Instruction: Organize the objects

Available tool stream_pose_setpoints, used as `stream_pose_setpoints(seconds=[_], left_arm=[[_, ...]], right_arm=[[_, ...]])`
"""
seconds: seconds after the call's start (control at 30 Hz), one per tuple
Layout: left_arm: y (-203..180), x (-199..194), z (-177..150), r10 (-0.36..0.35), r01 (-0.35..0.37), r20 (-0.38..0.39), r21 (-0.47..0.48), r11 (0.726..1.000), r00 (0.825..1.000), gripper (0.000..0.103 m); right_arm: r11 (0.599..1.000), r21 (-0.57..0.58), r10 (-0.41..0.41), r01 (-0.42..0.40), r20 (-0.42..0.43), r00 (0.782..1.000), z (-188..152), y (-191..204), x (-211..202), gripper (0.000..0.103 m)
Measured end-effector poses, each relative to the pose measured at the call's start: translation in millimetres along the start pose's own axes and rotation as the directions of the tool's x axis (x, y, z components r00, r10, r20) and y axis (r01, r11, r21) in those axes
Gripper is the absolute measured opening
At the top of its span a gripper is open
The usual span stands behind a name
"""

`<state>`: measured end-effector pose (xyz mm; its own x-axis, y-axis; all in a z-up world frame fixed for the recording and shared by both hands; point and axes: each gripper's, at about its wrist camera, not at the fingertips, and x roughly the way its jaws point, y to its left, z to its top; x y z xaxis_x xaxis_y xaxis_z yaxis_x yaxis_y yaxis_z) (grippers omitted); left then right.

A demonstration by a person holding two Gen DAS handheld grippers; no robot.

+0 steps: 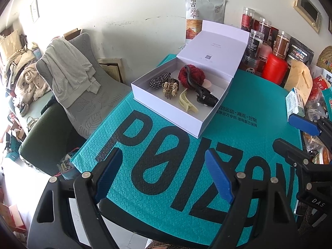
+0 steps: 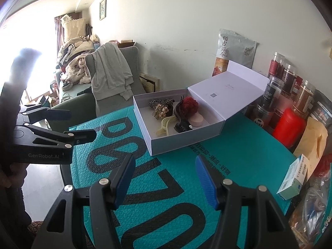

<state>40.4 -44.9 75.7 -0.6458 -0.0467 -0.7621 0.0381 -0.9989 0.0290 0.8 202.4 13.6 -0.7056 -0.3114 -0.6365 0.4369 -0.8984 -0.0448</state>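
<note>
A white box (image 1: pixel 166 115) (image 2: pixel 176 143) with its lid (image 1: pixel 215 45) (image 2: pixel 228 91) open stands on a teal bubble mailer (image 1: pixel 166 176) (image 2: pixel 166 197). Inside lie a red fluffy scrunchie (image 1: pixel 192 74) (image 2: pixel 189 104), a checked scrunchie (image 1: pixel 158 79) (image 2: pixel 159 101), a cream claw clip (image 1: pixel 186 101) (image 2: pixel 164 125), a brown flower clip (image 1: pixel 170 87) (image 2: pixel 162 110), a black clip (image 1: pixel 204 95) (image 2: pixel 182 127) and a pink pad (image 2: pixel 197 119). My left gripper (image 1: pixel 164 172) is open and empty, short of the box; it also shows in the right wrist view (image 2: pixel 78 124). My right gripper (image 2: pixel 164 178) is open and empty; it also shows in the left wrist view (image 1: pixel 290 132).
Jars (image 1: pixel 263 39) (image 2: pixel 290 87), a red canister (image 1: pixel 275 68) (image 2: pixel 288 124), packets and small cartons (image 2: pixel 293 178) crowd the table's right side. A tall pouch (image 1: pixel 203 12) (image 2: pixel 234 49) leans on the wall. A chair with a grey garment (image 1: pixel 68 74) (image 2: pixel 110 74) stands to the left.
</note>
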Motion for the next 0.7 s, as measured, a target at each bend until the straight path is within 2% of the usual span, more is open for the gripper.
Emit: stream_pose_setpoints(seconds=[0.7], left_arm=[[11.9,18.4,5.6,-0.013,0.012,-0.03,-0.018,1.0,0.999,0.081]], right_arm=[[1.0,-0.031,-0.005,0.005,-0.01,1.0,15.5,5.2,17.0,0.061]])
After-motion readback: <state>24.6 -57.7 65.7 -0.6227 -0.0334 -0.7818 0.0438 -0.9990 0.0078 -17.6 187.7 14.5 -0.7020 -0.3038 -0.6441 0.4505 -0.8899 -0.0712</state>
